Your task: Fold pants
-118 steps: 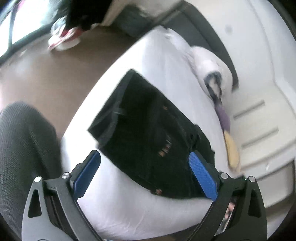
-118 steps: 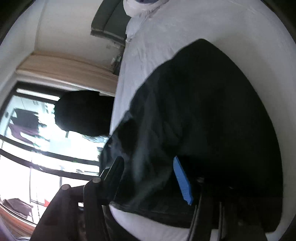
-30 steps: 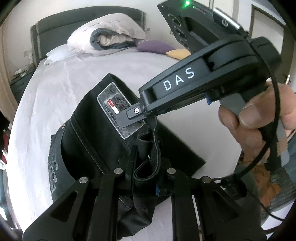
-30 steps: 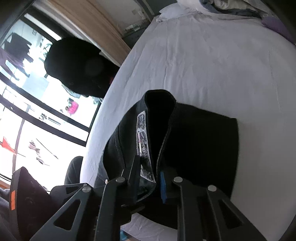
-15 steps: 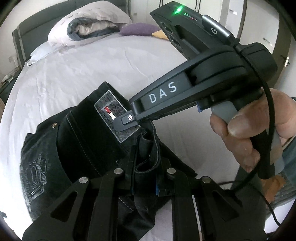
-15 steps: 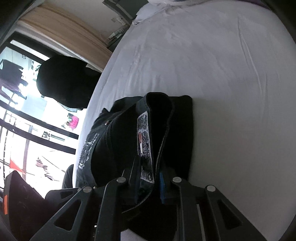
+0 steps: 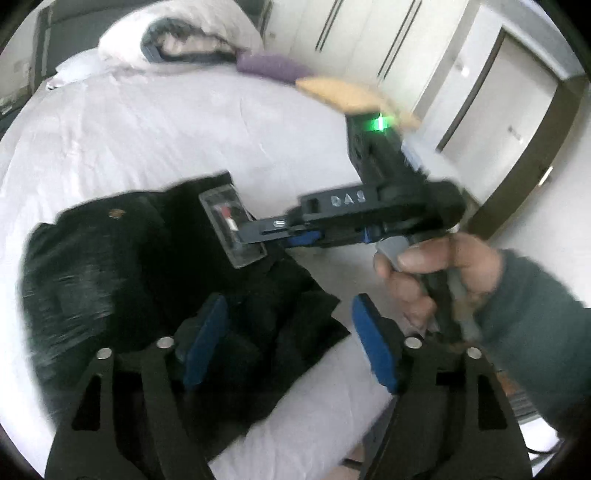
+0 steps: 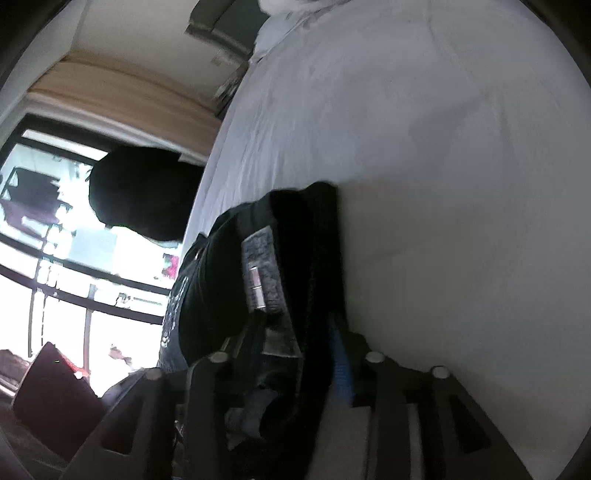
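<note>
The black pants lie folded in a bundle near the front edge of the white bed, waistband patch facing up. My left gripper is open just above the bundle's near edge, holding nothing. My right gripper reaches in from the right, its tips at the patch. In the right wrist view its jaws stand narrowly apart around the waistband with the grey patch; the grip is not clear.
A rolled duvet, a purple cushion and a tan cushion lie at the bed's head. Wardrobe doors stand at right. A window and a dark round shape lie left of the bed.
My left gripper has opened and let go of the waistband fold. The pants have come down onto the bed. My right gripper has lowered with the waistband.
</note>
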{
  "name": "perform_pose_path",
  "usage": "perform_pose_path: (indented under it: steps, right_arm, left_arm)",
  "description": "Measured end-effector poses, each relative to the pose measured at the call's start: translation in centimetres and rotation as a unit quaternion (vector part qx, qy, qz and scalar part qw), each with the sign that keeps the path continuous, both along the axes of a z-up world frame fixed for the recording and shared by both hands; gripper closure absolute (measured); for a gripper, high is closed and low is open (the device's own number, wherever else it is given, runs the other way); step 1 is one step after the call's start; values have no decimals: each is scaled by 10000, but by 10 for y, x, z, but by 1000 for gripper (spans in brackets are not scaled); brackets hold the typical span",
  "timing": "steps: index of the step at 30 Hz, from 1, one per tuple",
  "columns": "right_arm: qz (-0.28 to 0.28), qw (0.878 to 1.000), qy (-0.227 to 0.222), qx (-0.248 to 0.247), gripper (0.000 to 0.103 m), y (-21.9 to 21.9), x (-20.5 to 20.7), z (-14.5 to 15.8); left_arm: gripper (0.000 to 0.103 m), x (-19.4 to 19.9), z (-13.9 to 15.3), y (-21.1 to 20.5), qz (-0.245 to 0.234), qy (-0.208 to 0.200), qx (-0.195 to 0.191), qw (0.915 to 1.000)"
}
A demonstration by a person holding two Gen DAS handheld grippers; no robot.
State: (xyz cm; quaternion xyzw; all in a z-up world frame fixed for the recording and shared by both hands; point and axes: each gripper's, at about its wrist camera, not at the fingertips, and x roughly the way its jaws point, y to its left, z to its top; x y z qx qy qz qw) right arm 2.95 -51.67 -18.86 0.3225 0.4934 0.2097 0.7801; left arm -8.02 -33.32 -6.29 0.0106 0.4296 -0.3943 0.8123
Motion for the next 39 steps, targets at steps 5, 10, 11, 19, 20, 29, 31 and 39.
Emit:
perform_pose_path:
  steps: [5, 10, 11, 19, 20, 29, 31, 39]
  right_arm:
    - [-95, 9992, -366, 129, 48, -5, -10, 35]
    - [1022, 9861, -1070, 761, 49, 52, -7, 67]
    - [1273, 9828, -1044, 840, 50, 68, -5, 63]
    - [832, 9938, 249, 696, 103, 42, 8, -26]
    - [659, 9937, 229, 873, 103, 33, 7, -31]
    - [512, 9944, 214, 905, 103, 34, 5, -41]
    - [510, 9945, 207, 889, 103, 25, 7, -40]
    - [417, 9959, 156, 782, 103, 32, 8, -36]
  left_arm:
    - [31, 16, 8, 81, 759, 15, -252, 9968]
    - [38, 56, -1, 147, 1382, 298, -731, 9872]
    - [39, 59, -2, 151, 1356, 283, -798, 9871]
    - [56, 138, -36, 155, 735, 1391, -1654, 9736]
    - [74, 148, -44, 147, 627, 1558, -1738, 9704]
    - [102, 181, -120, 154, 513, 2742, -2195, 9349]
    - [102, 176, -122, 159, 553, 2741, -2272, 9328]
    - [102, 127, -114, 175, 253, 2578, -2309, 9379]
